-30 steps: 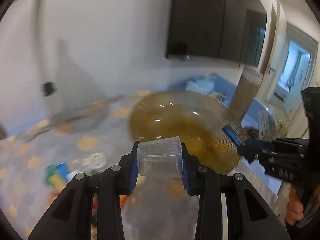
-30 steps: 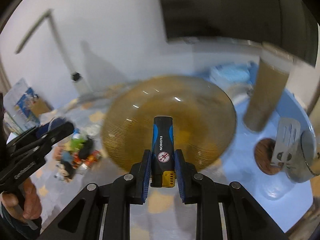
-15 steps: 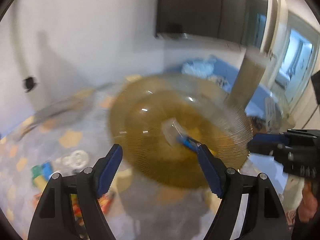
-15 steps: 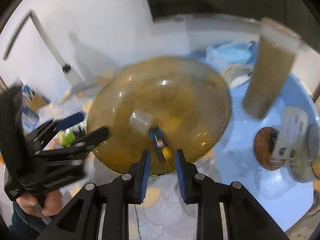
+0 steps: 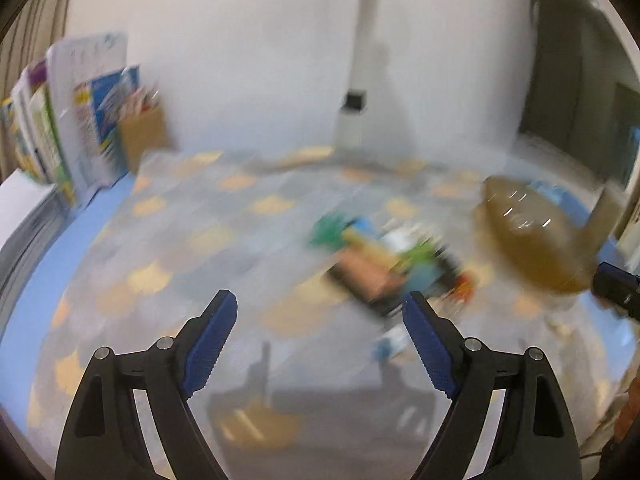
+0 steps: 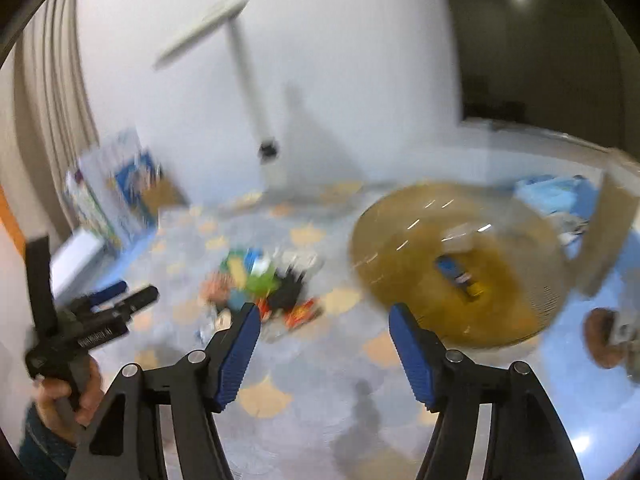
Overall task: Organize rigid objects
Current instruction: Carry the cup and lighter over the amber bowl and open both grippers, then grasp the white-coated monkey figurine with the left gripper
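Both grippers now empty: the left gripper (image 5: 316,320), jaws opening on nothing, swings toward the blurred toy pile (image 5: 396,264) at centre frame. The right gripper (image 6: 324,320), likewise opening, has dropped its blue-and-black tool (image 6: 460,276) beside the clear cup (image 6: 460,240) in the amber bowl (image 6: 400,248), right of frame.
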`<state>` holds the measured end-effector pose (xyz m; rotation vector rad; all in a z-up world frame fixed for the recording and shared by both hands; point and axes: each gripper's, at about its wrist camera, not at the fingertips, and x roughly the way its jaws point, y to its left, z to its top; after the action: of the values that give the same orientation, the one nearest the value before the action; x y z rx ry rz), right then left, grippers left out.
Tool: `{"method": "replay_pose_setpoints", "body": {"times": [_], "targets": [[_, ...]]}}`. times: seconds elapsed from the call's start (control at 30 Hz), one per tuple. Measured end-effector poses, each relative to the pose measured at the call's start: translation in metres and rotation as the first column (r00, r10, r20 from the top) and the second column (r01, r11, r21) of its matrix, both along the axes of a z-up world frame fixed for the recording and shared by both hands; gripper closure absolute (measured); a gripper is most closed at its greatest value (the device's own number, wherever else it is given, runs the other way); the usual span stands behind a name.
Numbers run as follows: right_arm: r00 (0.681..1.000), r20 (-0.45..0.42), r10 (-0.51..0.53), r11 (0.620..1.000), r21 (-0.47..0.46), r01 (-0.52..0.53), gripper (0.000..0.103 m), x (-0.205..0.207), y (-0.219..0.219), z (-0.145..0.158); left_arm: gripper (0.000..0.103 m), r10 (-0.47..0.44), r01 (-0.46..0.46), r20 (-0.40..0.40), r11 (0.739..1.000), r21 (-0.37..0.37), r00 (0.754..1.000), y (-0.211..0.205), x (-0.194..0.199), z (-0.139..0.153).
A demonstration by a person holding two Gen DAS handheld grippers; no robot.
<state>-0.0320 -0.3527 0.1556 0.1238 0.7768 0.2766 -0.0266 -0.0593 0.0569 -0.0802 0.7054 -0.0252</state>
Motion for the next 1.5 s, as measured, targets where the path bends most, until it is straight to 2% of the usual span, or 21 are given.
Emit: {"method": "replay_pose_setpoints", "body": {"times": [0.1, 0.17, 0.27, 0.43, 0.53, 0.63, 0.7, 0.77, 1.17, 1.4, 1.5], "targets": [[0.997, -0.064, 0.031, 0.995, -0.092, -0.036, 0.038, 0.008, 0.037, -0.042, 0.019, 0.014, -0.013, -0.018, 0.998, 0.064, 1.000, 0.004, 0.002, -0.019], [0.996, -0.087, 0.023, 0.993, -0.111, -0.033, 0.038, 0.012, 0.045, -0.065, 0.019, 0.012, -0.010, -0.023, 0.995, 0.101, 1.000, 0.000, 0.003, -0.026], [0.993, -0.116, 0.003, 0.994, -0.109, -0.015, 0.038, 0.015, 0.040, -0.082, 0.019, 0.000, 0.005, -0.031, 0.991, 0.134, 1.000, -0.005, 0.003, -0.036], [0.987, -0.156, -0.031, 0.996, -0.092, 0.017, 0.035, 0.024, 0.029, -0.091, 0.019, -0.033, 0.043, -0.061, 0.983, 0.178, 0.998, -0.013, 0.004, -0.044], [0.980, -0.197, -0.035, 0.992, -0.127, 0.010, 0.035, 0.030, 0.033, -0.098, 0.019, -0.051, 0.065, -0.078, 0.978, 0.198, 0.996, -0.017, 0.004, -0.047], [0.985, -0.169, -0.027, 0.990, -0.141, 0.003, 0.035, 0.026, 0.035, -0.096, 0.019, -0.064, 0.081, -0.085, 0.975, 0.208, 0.994, -0.020, 0.003, -0.048], [0.988, -0.151, -0.030, 0.989, -0.145, 0.008, 0.030, 0.024, 0.036, -0.094, 0.019, -0.075, 0.093, -0.091, 0.973, 0.212, 0.993, -0.021, 0.003, -0.049], [0.989, -0.146, -0.029, 0.989, -0.146, 0.008, 0.020, 0.024, 0.036, -0.093, 0.019, -0.081, 0.100, -0.094, 0.970, 0.220, 0.992, -0.023, 0.002, -0.050], [0.991, -0.130, -0.041, 0.981, -0.191, 0.015, 0.020, 0.024, 0.038, -0.092, 0.019, -0.107, 0.124, -0.079, 0.961, 0.249, 0.991, -0.028, -0.002, -0.049], [0.984, -0.166, -0.059, 0.980, -0.196, 0.025, 0.020, 0.029, 0.037, -0.097, 0.019, -0.092, 0.100, -0.043, 0.961, 0.258, 0.995, -0.026, -0.006, -0.046], [0.982, -0.172, -0.072, 0.978, -0.204, 0.036, 0.020, 0.030, 0.036, -0.098, 0.019, -0.126, 0.134, -0.049, 0.964, 0.231, 0.991, -0.025, -0.006, -0.043]]}}
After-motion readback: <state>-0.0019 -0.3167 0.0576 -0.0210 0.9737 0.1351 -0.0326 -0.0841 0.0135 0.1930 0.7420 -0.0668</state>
